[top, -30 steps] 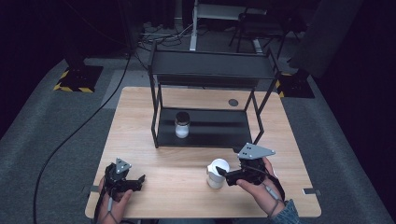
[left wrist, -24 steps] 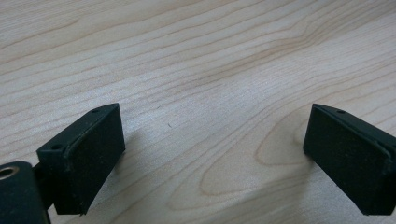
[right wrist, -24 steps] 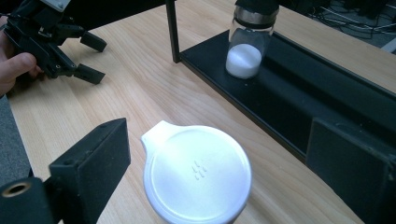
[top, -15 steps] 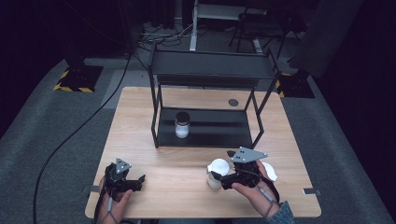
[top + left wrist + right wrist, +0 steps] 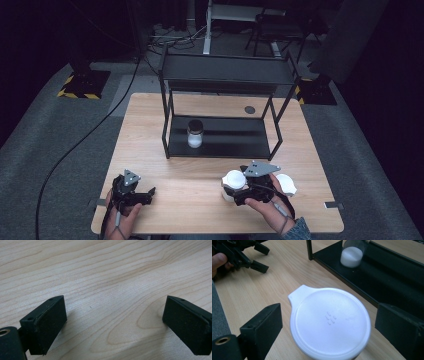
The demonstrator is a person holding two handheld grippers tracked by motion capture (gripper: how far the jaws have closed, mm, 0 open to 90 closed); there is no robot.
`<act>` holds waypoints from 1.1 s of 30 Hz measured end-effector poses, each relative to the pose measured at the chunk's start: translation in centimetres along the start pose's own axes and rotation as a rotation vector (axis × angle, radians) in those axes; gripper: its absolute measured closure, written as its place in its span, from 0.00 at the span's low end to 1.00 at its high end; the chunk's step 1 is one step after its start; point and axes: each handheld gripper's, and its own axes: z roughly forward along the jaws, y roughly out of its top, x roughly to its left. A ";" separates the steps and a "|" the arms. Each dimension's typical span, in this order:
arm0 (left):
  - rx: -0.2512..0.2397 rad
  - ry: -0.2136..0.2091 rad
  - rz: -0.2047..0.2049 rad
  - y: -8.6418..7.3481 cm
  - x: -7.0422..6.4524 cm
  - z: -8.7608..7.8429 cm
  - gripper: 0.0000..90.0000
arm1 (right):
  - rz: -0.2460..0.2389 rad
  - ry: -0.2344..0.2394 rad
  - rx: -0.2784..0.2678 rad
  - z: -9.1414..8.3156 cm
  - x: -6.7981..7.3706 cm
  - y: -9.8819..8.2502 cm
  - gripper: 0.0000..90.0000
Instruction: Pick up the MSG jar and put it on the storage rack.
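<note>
Right gripper (image 5: 329, 332) fingers spread, now straddling white lidded container (image 5: 330, 323), shifted left past second white lid (image 5: 286, 184); grasp likely next. Left gripper (image 5: 115, 325) spread, idle.

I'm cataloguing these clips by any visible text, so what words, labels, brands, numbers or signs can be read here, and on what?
No readable text anywhere.
The round white plastic lid on the cup between the right gripper's open jaws carries only a small embossed mark of short dashes, not letters.
The glass jar of white powder on the black metal shelf shows no legible label.

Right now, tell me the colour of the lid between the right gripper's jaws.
White; the lid shows best in the right gripper view.
</note>
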 end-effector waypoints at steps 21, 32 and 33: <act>0.000 0.000 -0.001 0.0 0.0 0.0 0.05 | -0.017 0.044 0.064 1.4 -0.4 -0.9 0.31; -0.001 0.000 0.000 0.0 0.0 0.0 0.05 | -0.045 0.037 0.070 1.3 -0.3 -0.7 0.34; 0.000 0.000 0.000 0.0 0.0 0.0 0.05 | -0.048 0.035 0.071 1.3 -0.3 -0.7 0.34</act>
